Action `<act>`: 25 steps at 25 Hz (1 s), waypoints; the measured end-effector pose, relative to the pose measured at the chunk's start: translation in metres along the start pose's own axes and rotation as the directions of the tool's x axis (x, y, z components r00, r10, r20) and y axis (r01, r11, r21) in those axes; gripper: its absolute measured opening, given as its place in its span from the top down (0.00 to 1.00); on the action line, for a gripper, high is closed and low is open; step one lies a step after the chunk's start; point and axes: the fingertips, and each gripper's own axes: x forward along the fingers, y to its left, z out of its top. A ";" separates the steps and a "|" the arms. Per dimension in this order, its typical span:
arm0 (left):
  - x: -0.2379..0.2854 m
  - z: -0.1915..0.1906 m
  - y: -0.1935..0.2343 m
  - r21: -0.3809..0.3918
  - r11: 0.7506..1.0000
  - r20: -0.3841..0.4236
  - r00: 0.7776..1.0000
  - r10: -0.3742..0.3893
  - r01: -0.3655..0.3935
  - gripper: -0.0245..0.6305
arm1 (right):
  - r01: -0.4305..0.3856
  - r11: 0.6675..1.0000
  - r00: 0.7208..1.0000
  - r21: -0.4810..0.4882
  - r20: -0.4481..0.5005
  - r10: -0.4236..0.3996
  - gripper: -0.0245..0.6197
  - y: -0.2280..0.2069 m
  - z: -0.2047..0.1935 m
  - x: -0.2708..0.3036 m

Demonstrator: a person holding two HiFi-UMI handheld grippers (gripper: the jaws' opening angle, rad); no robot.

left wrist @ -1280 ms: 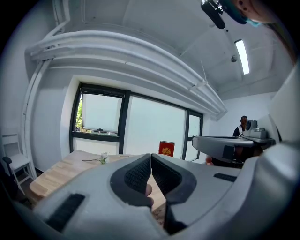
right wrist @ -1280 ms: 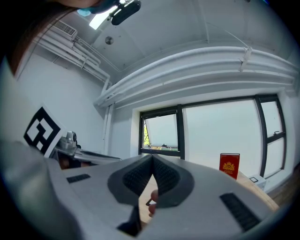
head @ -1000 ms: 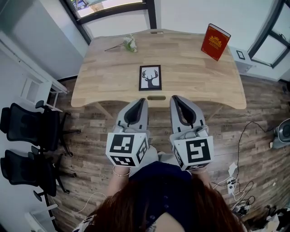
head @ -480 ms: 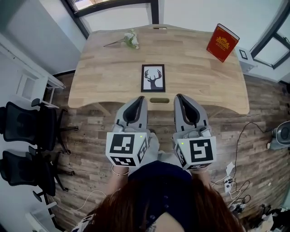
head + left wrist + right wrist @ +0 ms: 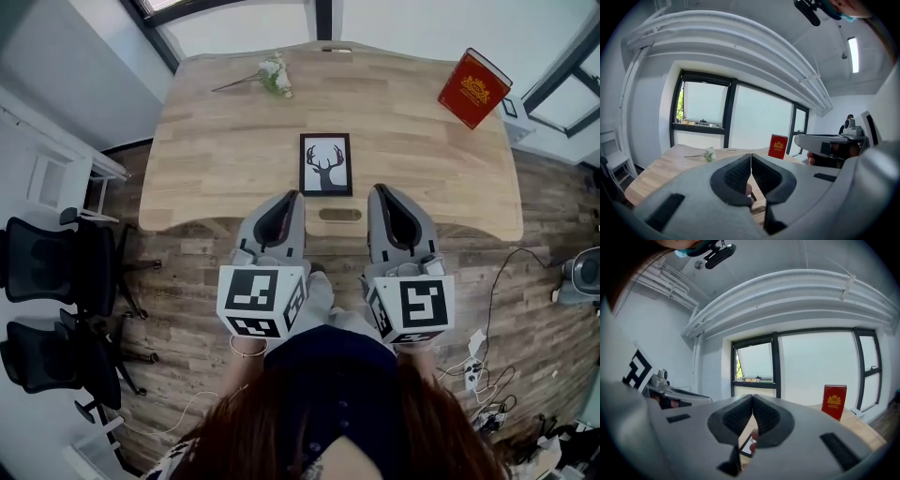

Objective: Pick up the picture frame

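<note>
A bright office with white walls (image 5: 647,122)

A pale wooden table (image 5: 216,141) stood on a dark plank floor (image 5: 187,281) before dark-framed windows (image 5: 705,105); two black office chairs (image 5: 56,267) sat left, cables (image 5: 478,375) lay right, and a ceiling strip light (image 5: 854,54) glowed.

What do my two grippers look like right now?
The left gripper and right gripper are light grey, rounded shells with black ribbed pads. Each carries a white cube with black square markers at its rear. A thin bracelet circles the left wrist.
</note>
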 end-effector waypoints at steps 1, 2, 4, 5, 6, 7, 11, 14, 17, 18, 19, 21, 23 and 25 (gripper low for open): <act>0.003 0.000 0.003 -0.001 1.000 -0.004 1.000 -0.005 0.005 0.92 | 0.007 1.000 1.000 -0.001 -0.003 -0.007 0.92 0.000 0.000 0.003; 0.005 0.000 0.006 -0.003 1.000 -0.007 1.000 -0.010 0.010 0.92 | 0.013 1.000 1.000 -0.003 -0.007 -0.013 0.92 0.000 0.000 0.007; 0.011 0.002 0.012 -0.004 1.000 -0.008 1.000 -0.024 0.024 0.92 | 0.026 1.000 1.000 -0.006 -0.014 -0.026 0.92 0.001 0.000 0.014; 0.014 0.004 0.014 -0.005 1.000 -0.007 0.999 -0.031 0.031 0.92 | 0.031 0.999 0.999 -0.006 -0.016 -0.031 0.92 0.001 0.001 0.018; 0.016 0.006 0.017 -0.006 0.999 -0.004 0.999 -0.038 0.037 0.92 | 0.035 0.999 0.999 -0.006 -0.018 -0.035 0.92 0.002 0.001 0.021; 0.018 0.007 0.020 -0.007 0.999 0.000 0.999 -0.043 0.043 0.92 | 0.038 0.999 0.999 -0.008 -0.019 -0.038 0.92 0.003 0.002 0.024; 0.025 0.010 0.031 -0.016 0.998 0.006 0.998 -0.065 0.065 0.92 | 0.056 0.998 0.998 -0.003 -0.028 -0.056 0.92 0.006 0.003 0.036; 0.031 0.011 0.040 -0.022 0.997 0.008 0.997 -0.079 0.080 0.92 | 0.068 0.998 0.997 -0.006 -0.035 -0.068 0.92 0.008 0.002 0.045; 0.038 0.010 0.047 -0.018 0.996 -0.001 0.996 -0.092 0.092 0.92 | 0.082 0.997 0.996 -0.006 -0.040 -0.082 0.92 0.008 0.001 0.053; 0.040 0.010 0.048 -0.014 0.995 -0.005 0.996 -0.095 0.094 0.92 | 0.088 0.996 0.995 -0.013 -0.039 -0.088 0.92 0.008 0.002 0.055; 0.042 0.009 0.050 -0.012 0.995 -0.008 0.995 -0.097 0.097 0.92 | 0.092 0.995 0.995 -0.026 -0.038 -0.093 0.92 0.008 0.002 0.057; 0.047 0.008 0.052 -0.012 0.994 -0.012 0.994 -0.108 0.108 0.92 | 0.100 0.994 0.994 -0.050 -0.044 -0.102 0.92 0.008 0.001 0.060; 0.052 0.005 0.051 -0.014 0.992 -0.019 0.992 -0.122 0.122 0.92 | 0.108 0.993 0.992 -0.053 -0.052 -0.111 0.92 0.007 -0.002 0.064; 0.057 0.004 0.050 -0.009 0.991 -0.024 0.991 -0.132 0.131 0.92 | 0.116 0.992 0.991 -0.042 -0.056 -0.118 0.92 0.004 -0.004 0.069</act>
